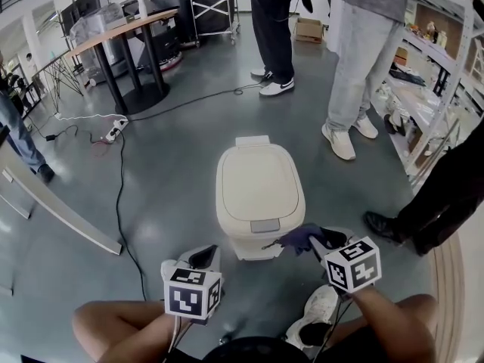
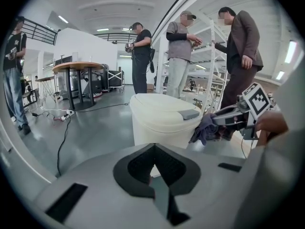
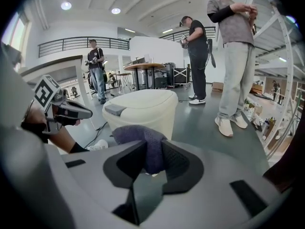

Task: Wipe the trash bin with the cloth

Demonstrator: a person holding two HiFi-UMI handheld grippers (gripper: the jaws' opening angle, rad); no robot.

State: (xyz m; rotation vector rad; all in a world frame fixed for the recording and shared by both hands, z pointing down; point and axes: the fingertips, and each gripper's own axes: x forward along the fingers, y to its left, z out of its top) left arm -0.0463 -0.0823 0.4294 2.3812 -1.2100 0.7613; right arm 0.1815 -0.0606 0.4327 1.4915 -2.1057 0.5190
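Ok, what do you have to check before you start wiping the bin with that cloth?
1. Grip: ok. The right gripper is shut on the purple cloth.
2. The trash bin closed: ok, its lid is down.
3. Contact: cannot tell. The cloth is at the lid's front edge, but touch is unclear.
4. The left gripper out of the way: ok. It is empty, jaws together, short of the bin.
5. The floor cable clear: ok. It lies left of the bin.
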